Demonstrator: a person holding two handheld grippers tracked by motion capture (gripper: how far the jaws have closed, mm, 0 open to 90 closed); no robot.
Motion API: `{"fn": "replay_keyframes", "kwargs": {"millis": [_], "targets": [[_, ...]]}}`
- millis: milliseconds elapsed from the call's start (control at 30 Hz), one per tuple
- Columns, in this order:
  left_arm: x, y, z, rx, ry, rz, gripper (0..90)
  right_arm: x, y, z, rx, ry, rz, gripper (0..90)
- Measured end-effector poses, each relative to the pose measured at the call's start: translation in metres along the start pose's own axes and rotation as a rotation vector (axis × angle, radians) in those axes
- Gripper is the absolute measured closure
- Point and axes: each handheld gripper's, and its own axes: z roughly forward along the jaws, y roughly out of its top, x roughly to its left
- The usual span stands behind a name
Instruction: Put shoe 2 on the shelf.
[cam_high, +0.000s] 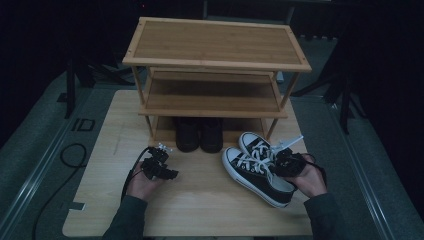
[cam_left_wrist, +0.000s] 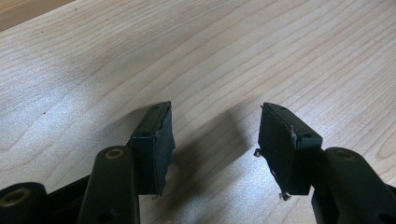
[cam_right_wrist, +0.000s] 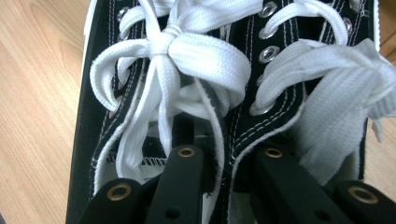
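Note:
A pair of black canvas sneakers (cam_high: 248, 170) with white laces and white soles lies on the wooden table (cam_high: 200, 205), right of centre, toes pointing to the far left. My right gripper (cam_high: 281, 161) sits over their heel ends. In the right gripper view its jaws reach down into the two shoe openings, and the gripper (cam_right_wrist: 229, 156) is shut on the sneakers' adjoining inner walls (cam_right_wrist: 229, 135), with the jaw tips hidden inside. My left gripper (cam_high: 169, 172) hovers low over bare table at the left, and it (cam_left_wrist: 215, 126) stands open with nothing between its pads.
A three-tier bamboo shoe rack (cam_high: 215, 45) stands at the back of the table. A pair of black shoes (cam_high: 199, 135) rests on its lowest level, just left of the sneakers. A black cable (cam_high: 70, 155) loops on the floor at left.

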Motion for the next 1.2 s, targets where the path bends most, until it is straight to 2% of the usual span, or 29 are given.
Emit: {"fn": "replay_keyframes", "kwargs": {"millis": [633,1200], "targets": [[0.001,0.000,-0.001,-0.004,-0.001,-0.005,45.4,0.002,0.020,-0.012,0.005,0.003,-0.067,84.9],[0.000,0.000,-0.001,-0.003,-0.003,-0.005,45.4,0.003,0.037,-0.030,0.013,0.039,-0.136,84.9]]}}
